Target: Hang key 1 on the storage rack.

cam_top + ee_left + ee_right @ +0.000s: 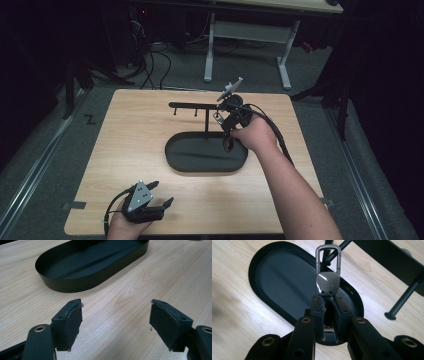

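A grey metal key clip (327,277), with a rectangular loop on top, stands upright with my right gripper (327,300) shut on its lower end. From the high view, the right gripper (226,119) holds the key clip (218,117) above the right end of the black oval tray (172,162), close to the upright post of the black hanger stand (192,105). A peg (402,300) of the stand's crossbar hangs to the right of the clip. My left gripper (116,305) rests low over the wood with its jaws wide apart and nothing between them; it shows as the left gripper (156,196) near the table's front left.
The tray's wall (75,286) lies ahead of the left gripper. The wooden table (130,130) has bare wood around the tray. Beyond its far edge stand a white desk frame (285,60) and cables (150,65) on the floor.
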A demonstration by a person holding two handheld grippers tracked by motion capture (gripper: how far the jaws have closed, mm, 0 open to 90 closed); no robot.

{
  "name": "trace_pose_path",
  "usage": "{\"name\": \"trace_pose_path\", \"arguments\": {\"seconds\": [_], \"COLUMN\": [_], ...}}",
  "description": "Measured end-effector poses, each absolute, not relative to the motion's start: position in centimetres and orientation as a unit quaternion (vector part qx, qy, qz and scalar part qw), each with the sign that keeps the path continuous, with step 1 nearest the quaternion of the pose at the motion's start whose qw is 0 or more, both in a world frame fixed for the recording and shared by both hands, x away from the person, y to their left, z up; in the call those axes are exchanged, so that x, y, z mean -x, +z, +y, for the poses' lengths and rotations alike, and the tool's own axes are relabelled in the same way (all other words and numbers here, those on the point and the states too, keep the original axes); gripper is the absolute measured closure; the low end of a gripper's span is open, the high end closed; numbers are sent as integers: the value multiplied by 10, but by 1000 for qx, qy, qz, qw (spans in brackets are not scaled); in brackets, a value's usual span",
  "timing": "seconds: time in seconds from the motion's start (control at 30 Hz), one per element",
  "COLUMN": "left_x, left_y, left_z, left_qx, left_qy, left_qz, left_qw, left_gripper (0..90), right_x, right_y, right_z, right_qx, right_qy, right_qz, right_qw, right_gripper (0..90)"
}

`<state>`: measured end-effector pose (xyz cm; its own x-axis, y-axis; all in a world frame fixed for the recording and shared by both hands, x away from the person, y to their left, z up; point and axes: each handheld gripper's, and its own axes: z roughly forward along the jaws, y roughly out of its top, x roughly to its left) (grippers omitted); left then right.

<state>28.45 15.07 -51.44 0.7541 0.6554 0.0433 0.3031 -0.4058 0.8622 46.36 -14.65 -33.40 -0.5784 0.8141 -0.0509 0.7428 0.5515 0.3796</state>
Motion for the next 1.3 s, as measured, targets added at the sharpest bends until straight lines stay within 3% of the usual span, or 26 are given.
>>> {"name": "trace_pose_path", "arguments": {"seconds": [0.87,1.3], "left_x": [-285,-285], "left_y": [-515,-517], "left_z": [148,147], "left_qx": [-823,-826], "left_qy": [185,184], "left_qz": [284,281], "left_qw": [455,452], "left_gripper": [267,267], "right_x": [-487,-468], "right_y": [-359,-357], "right_z": [-136,-150], "right_qx": [-463,-461], "right_qy": [152,168], "right_qz": [864,862], "right_qw": [126,125], "right_gripper": [796,726]}}
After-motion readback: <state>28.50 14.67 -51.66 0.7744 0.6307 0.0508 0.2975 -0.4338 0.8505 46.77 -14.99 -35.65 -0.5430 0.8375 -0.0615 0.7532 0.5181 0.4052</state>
